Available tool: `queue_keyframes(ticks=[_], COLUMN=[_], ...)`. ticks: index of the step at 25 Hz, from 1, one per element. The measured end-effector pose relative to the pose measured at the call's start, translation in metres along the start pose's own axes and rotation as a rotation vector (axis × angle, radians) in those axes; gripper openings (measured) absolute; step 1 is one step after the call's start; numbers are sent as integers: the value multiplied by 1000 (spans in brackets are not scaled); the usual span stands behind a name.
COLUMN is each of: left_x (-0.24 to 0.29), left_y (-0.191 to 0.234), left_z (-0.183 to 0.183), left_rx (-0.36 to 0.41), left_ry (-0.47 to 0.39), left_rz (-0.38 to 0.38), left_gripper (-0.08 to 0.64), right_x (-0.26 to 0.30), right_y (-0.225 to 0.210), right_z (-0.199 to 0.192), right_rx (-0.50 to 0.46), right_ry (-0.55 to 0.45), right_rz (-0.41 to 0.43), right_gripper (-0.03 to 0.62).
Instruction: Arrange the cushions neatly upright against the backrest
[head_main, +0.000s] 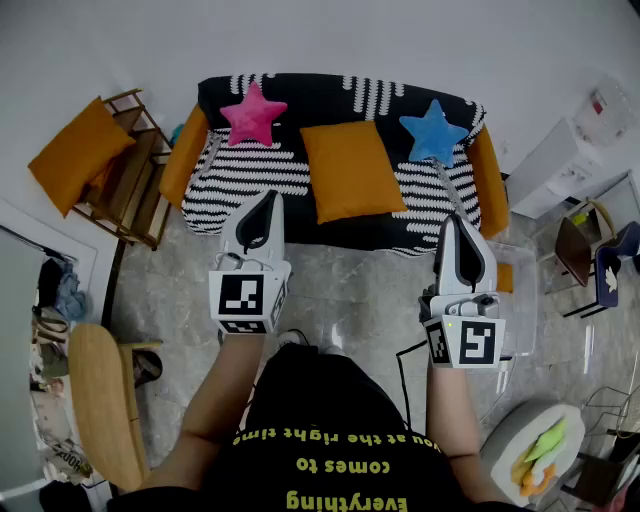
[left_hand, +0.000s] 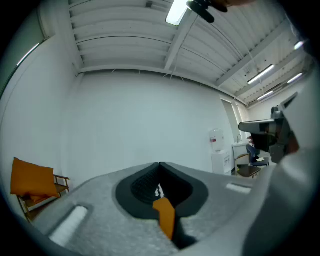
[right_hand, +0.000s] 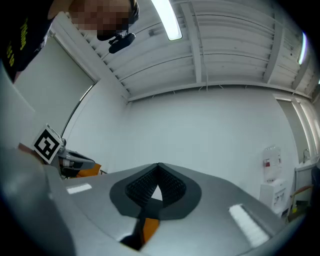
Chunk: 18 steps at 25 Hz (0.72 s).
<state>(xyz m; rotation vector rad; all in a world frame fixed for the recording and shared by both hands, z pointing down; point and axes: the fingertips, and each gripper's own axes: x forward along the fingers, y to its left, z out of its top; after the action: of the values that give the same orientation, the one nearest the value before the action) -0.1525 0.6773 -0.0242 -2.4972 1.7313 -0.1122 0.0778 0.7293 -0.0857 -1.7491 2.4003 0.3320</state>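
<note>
A black-and-white striped sofa (head_main: 250, 176) stands ahead of me. A pink star cushion (head_main: 253, 114) leans at its back left and a blue star cushion (head_main: 433, 131) at its back right. A square orange cushion (head_main: 352, 170) lies tilted on the middle of the seat. Orange cushions rest against the left armrest (head_main: 185, 155) and the right armrest (head_main: 488, 180). My left gripper (head_main: 264, 200) and right gripper (head_main: 456, 226) are held up short of the sofa's front edge. Both are shut and hold nothing, and both gripper views look at the wall and ceiling over the shut left gripper (left_hand: 160, 168) and right gripper (right_hand: 159, 168).
A wooden rack (head_main: 130, 190) left of the sofa carries another orange cushion (head_main: 78, 152), also seen in the left gripper view (left_hand: 31, 180). A wooden chair (head_main: 100, 400) stands at my near left. A white cabinet (head_main: 560, 165) and small chairs are at the right.
</note>
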Motion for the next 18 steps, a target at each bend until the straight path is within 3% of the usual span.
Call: queue_keyframes(ticks=[8, 18], left_x=[-3, 20], left_y=[-21, -19], left_z=[1, -7], left_rx=[34, 42], left_ry=[-10, -1], left_rz=[-19, -28], left_gripper=[-2, -2], right_x=[-18, 6], right_y=[-25, -28], right_z=[-5, -20], right_rx=[-18, 6], right_ry=[26, 43], right_rz=[-28, -10], right_gripper=[11, 11])
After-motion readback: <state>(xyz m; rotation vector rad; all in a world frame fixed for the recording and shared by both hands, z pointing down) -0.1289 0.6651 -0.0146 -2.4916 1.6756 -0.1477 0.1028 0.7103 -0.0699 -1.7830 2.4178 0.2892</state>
